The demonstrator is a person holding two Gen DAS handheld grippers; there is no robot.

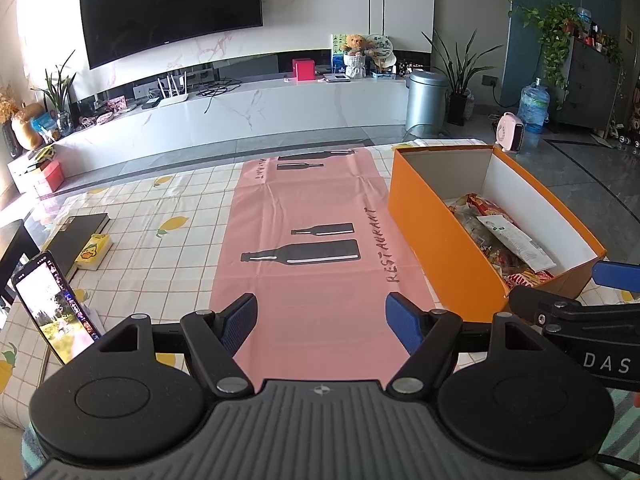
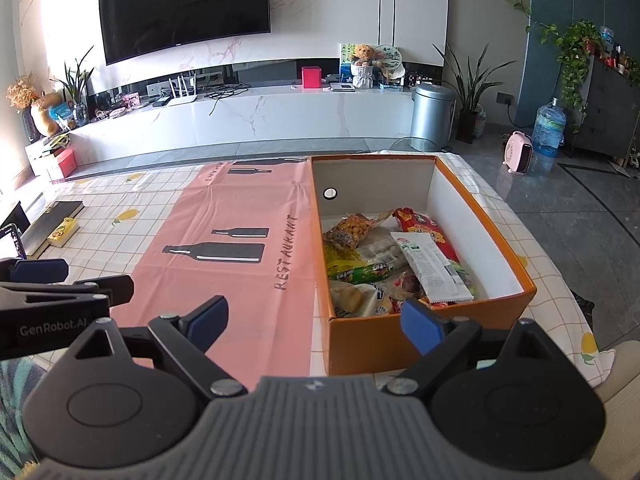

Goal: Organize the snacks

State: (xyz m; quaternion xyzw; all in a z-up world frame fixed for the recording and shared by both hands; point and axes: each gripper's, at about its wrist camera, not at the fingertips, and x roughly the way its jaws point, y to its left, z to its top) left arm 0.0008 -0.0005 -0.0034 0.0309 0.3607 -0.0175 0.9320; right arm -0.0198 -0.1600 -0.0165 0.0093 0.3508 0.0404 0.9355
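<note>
An orange box [image 2: 404, 340] with white inner walls stands on the table's right part, also in the left wrist view as the orange box [image 1: 436, 236]. Several snack packets [image 2: 400, 264] lie inside it, among them a white packet [image 2: 432, 268] on top and a green one [image 2: 366, 272]. My right gripper [image 2: 316, 322] is open over the box's near left corner, holding nothing. Over the pink mat [image 1: 320, 220] my left gripper [image 1: 322, 320] stands open, nothing between its fingers. The right gripper [image 1: 560, 280] shows at the left wrist view's right edge.
A lit phone [image 1: 54, 306] leans at the table's left. A dark book [image 1: 76, 240] and a small yellow box [image 1: 94, 252] lie beyond it. The checked tablecloth [image 1: 180, 208] covers the table. Past the far edge are a floor, a TV bench and a metal bin [image 2: 432, 116].
</note>
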